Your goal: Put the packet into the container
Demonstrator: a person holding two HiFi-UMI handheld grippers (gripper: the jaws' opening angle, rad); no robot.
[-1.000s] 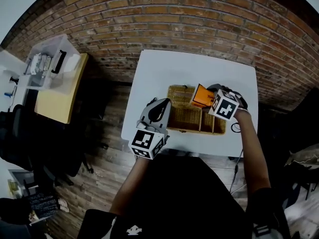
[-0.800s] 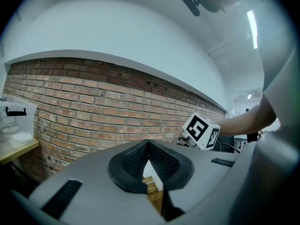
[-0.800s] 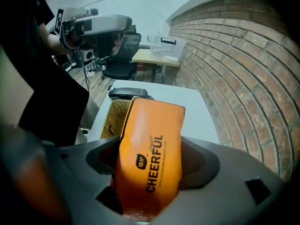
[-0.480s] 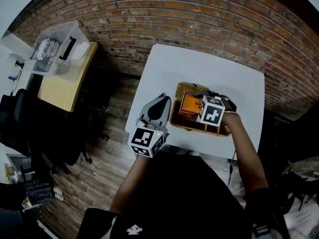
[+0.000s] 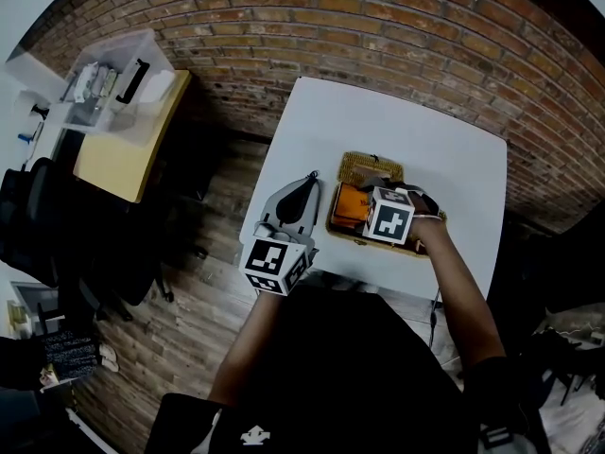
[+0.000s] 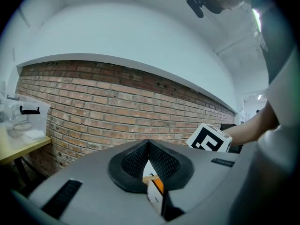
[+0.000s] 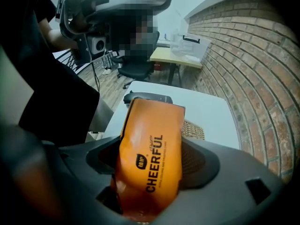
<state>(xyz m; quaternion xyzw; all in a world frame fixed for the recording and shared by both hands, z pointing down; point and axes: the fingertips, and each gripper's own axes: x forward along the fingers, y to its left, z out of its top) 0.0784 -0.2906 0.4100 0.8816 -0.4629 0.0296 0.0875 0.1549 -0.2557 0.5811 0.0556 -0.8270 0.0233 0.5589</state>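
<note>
Right tool (image 7: 151, 191) gripped the orange packet (image 7: 150, 149), whose free end stuck out past the jaws. From the head view, the packet (image 5: 348, 204) sat within the outline of the wicker container (image 5: 367, 165) on the white surface (image 5: 416, 145). Left tool (image 5: 302, 192), just beside the container's left end, had its jaws together and held nothing.

White desk (image 5: 416, 149) stands close to a red brick wall (image 5: 378, 36). Wood-plank floor (image 5: 208, 220) lies beneath. To the left, a yellow-topped desk (image 5: 113, 154) carries a clear plastic box (image 5: 142, 64) with a black handle (image 5: 131, 81). A black office chair (image 5: 33, 230) sits beside it, further left.
</note>
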